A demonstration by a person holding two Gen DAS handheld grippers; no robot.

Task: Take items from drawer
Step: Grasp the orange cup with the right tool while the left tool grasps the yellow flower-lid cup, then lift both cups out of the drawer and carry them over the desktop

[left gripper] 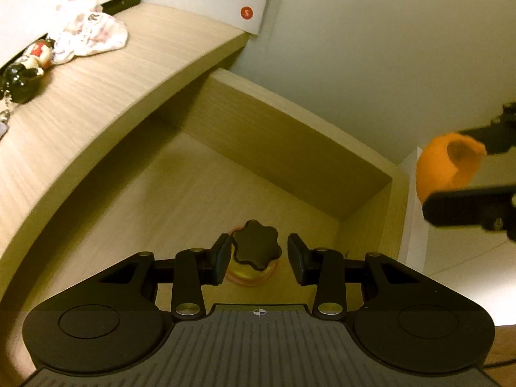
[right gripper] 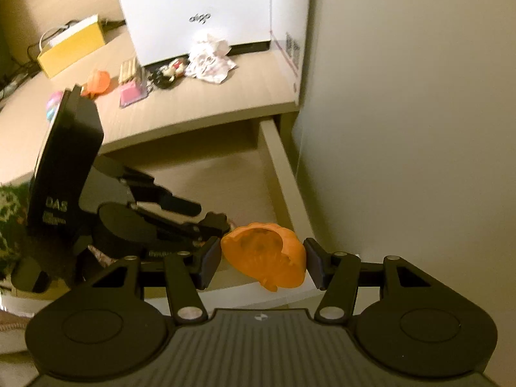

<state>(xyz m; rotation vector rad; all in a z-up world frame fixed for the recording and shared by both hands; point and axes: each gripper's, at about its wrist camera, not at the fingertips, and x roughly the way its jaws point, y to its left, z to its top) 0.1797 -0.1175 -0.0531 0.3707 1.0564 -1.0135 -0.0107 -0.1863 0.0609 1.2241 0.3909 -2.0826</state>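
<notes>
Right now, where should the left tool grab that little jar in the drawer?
Take the small jar by its black scalloped lid, from straight above. It stands upright on the drawer floor, and the open left tool already straddles the lid.

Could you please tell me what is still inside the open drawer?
Inside the drawer, a small jar with a black lobed lid sits between the open left gripper fingers. The gripper body hides the near part.

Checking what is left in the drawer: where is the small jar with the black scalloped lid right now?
In the left wrist view, the jar stands on the drawer floor near its front right corner, between the open left gripper fingers.
</notes>
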